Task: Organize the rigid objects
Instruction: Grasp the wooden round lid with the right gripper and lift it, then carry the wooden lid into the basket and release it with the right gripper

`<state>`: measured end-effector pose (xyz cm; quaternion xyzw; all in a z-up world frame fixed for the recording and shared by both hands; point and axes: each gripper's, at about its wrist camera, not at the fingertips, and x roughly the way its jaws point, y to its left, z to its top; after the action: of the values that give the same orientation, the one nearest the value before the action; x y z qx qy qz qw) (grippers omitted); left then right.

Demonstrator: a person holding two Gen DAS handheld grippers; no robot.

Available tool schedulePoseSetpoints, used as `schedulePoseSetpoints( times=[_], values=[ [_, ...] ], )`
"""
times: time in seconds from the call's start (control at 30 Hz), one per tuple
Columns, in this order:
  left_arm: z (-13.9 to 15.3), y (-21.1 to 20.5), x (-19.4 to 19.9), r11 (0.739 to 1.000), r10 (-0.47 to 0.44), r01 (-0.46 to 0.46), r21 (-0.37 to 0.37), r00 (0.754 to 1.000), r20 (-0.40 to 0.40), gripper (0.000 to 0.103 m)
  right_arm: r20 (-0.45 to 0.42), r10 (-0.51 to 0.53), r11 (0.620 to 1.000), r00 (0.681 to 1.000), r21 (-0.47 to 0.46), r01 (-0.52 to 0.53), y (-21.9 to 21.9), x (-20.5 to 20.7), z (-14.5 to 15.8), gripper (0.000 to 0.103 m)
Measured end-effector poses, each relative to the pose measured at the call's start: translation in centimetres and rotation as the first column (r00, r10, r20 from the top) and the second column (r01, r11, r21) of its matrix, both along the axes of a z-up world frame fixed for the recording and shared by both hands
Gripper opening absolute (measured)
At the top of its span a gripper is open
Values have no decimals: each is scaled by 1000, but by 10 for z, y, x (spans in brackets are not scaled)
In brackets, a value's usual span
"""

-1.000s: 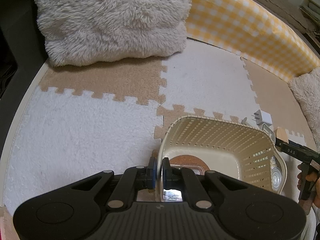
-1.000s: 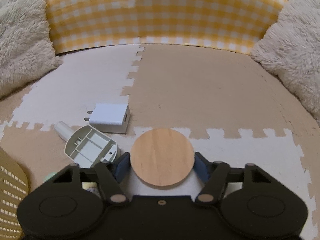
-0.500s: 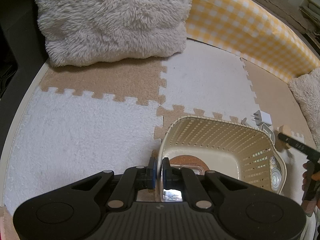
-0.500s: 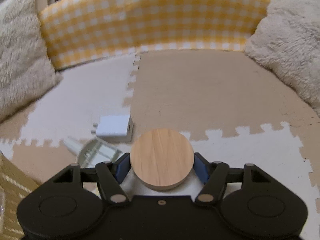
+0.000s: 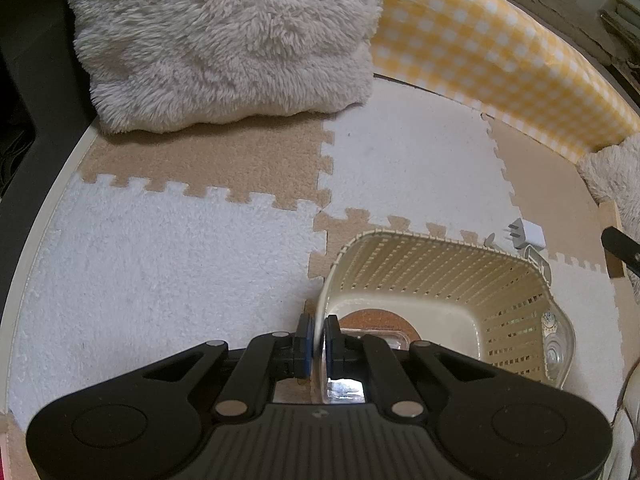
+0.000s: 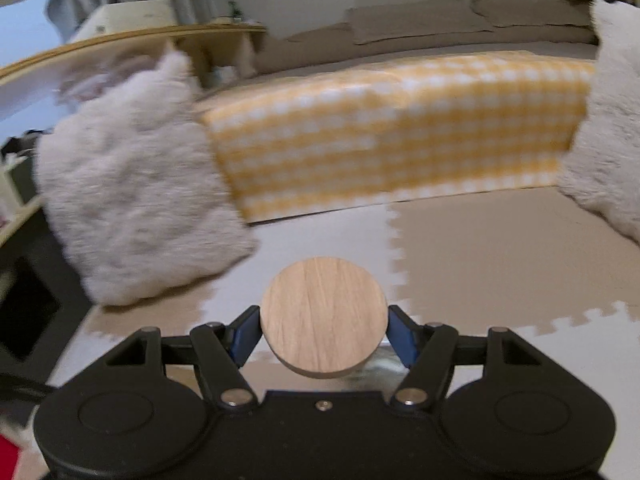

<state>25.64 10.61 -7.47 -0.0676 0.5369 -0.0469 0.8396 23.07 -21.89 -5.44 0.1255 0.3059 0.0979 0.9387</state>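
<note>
My left gripper [image 5: 319,340] is shut on the near rim of a cream slatted basket [image 5: 444,276] that stands on the foam mat. Inside the basket lie a round cork coaster [image 5: 376,316] and a clear plastic box [image 5: 384,338]. My right gripper [image 6: 323,338] is shut on a round wooden disc [image 6: 324,314], held flat and raised above the mat; that view is blurred. The right gripper's black tip [image 5: 620,246] shows at the far right of the left wrist view. A white charger plug [image 5: 528,234] lies on the mat beyond the basket.
A fluffy grey cushion [image 5: 224,40] and a yellow checked bolster [image 5: 500,56] border the mat at the back. Another fluffy cushion [image 6: 612,120] sits at the right. A clear round object [image 5: 554,346] lies outside the basket's right wall. The mat's edge runs along the left.
My right gripper has lifted the wooden disc off the mat and swung up and left; the plug and grey part have left its view. The left gripper and basket have not moved.
</note>
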Motion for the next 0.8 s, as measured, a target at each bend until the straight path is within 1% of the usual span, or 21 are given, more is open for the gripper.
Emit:
schedulePoseSetpoints(
  times=[0.1, 0.2, 0.3, 0.5, 0.6, 0.8],
  values=[
    [-1, 0, 0, 1000, -2, 2, 3, 1000, 0, 7, -8, 69, 998, 998, 5, -69, 26, -9, 4, 68],
    [-2, 0, 0, 1000, -4, 4, 3, 1000, -1, 7, -39, 157, 987, 987, -9, -157, 57, -18, 1, 68],
    [-2, 0, 0, 1000, -4, 4, 4, 1000, 0, 7, -94, 242, 968, 966, -38, -246, 90, -25, -9, 68],
    [-2, 0, 0, 1000, -3, 3, 3, 1000, -1, 7, -192, 330, 936, 924, -65, -347, 139, -27, -33, 68],
    [-2, 0, 0, 1000, -4, 4, 4, 1000, 0, 7, -242, 333, 933, 911, -57, -356, 153, -22, -44, 68],
    [-2, -1, 0, 1000, -2, 2, -1, 1000, 0, 7, -313, 309, 946, 898, 3, -324, 167, -10, -58, 68]
  ],
)
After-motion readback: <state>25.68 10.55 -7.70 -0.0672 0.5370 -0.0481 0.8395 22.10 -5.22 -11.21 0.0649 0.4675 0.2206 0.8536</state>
